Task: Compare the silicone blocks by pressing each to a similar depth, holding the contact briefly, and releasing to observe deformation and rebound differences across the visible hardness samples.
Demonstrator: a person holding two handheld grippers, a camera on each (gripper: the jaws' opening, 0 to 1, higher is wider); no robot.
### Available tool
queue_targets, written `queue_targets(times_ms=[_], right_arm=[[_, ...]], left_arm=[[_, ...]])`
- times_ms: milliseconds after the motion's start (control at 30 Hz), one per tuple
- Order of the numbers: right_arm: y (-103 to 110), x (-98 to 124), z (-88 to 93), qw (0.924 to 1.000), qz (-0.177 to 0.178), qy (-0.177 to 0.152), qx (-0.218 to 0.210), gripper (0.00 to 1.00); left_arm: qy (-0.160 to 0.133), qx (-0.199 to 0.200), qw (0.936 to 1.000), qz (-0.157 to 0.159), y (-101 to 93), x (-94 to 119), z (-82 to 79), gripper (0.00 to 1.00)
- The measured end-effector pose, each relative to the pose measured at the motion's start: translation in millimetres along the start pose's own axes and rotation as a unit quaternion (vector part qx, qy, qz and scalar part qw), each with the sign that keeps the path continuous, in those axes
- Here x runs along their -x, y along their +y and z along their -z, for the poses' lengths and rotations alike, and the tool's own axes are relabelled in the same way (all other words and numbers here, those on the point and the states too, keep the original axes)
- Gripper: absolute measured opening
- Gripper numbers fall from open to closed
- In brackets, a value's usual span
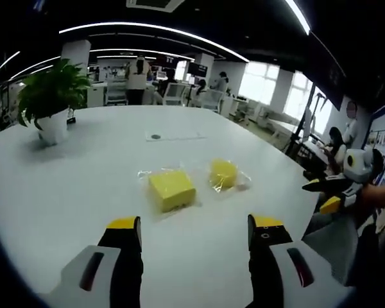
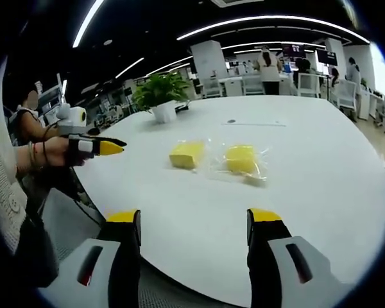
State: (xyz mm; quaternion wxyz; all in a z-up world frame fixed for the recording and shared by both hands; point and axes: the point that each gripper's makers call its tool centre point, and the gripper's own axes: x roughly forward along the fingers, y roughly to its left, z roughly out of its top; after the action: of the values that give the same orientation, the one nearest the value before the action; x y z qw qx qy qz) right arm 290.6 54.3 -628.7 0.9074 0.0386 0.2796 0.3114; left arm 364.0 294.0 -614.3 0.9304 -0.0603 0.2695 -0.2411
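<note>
In the left gripper view, we hold the left gripper point(image 1: 194, 232) with fingers point(image 1: 125, 239) spread, gripping nothing. A square yellow silicone block point(image 1: 171, 189) lies just ahead between them on the white table point(image 1: 64, 186); a round yellow silicone block point(image 1: 224, 173) lies beyond the right finger.

In the right gripper view, the right gripper point(image 2: 194, 226) is likewise spread and empty. Both bagged blocks lie ahead, well apart from the fingertips.
</note>
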Motion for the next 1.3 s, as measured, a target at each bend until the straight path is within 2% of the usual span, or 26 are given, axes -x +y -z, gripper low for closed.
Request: queue_targets(times_ms=[233,433,567,667,900,1000,1300], right_arm=[[-5.6,-4.2,1.8,0.9999,0.006,0.011,-0.004,0.62],[-10.2,-10.0,-0.2,0.9998,0.011,0.017,-0.008,0.62],[-10.9,-13.3,-5.1,0.9998,0.011,0.018,-0.003,0.62],[-12.7,-15.5,-6.2,0.9997,0.012,0.023,0.001,0.61],[-17.0,-18.0,-4.5,0.9994,0.013,0.033,0.001,0.62],[-20.2,-17.4,-3.3,0.9992,0.016,0.037,-0.003,0.62],[-24.0,-20.0,2.0,0.9984,0.020,0.052,-0.011,0.62]], left_arm=[[-0.007,0.011,0.9999,0.009,4.1,-19.4,-11.3,0.66],[-0.013,0.045,0.9988,0.012,12.3,-38.6,-16.8,0.66],[-0.024,0.086,0.9959,0.010,23.4,-51.8,-23.3,0.66],[-0.028,0.100,0.9945,0.013,30.1,-62.1,-27.4,0.65],[-0.023,0.108,0.9938,0.012,44.7,-84.9,-35.9,0.64],[-0.033,0.125,0.9915,0.018,47.4,-94.6,-41.0,0.64],[-0.014,0.120,0.9925,0.015,62.8,-124.3,-39.1,0.64]])
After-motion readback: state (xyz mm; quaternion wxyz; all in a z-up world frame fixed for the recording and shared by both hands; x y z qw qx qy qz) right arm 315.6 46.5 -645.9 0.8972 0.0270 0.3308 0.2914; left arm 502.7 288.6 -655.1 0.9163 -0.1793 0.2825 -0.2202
